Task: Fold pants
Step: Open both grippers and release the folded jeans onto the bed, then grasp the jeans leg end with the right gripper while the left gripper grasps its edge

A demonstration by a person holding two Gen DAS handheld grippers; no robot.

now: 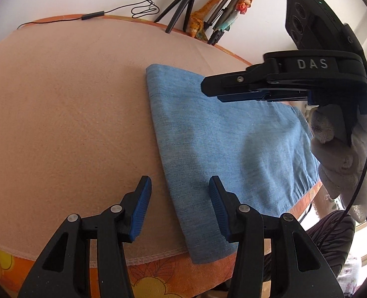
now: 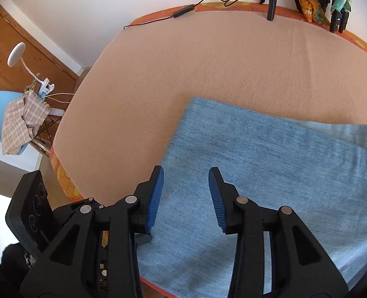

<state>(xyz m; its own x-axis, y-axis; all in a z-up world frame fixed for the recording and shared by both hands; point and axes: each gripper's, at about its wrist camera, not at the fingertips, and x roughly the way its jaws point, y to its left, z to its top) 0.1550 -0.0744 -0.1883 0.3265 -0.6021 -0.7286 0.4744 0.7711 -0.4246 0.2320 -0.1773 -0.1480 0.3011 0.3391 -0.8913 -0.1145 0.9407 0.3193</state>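
**Both tools apart above the folded denim**

The light blue denim pants (image 1: 223,149) lie folded into a flat rectangle on the peach fleece-covered worktop (image 1: 66,114), running from centre toward four o'clock in the left wrist view. The left tool (image 1: 180,206) hangs with its blue pads apart, straddling the fabric's near-left edge, gripping nothing. The right tool (image 2: 185,196) hovers over the cloth, pads also apart and empty. A black tripod (image 1: 181,5) stands at twelve o'clock against the white wall.
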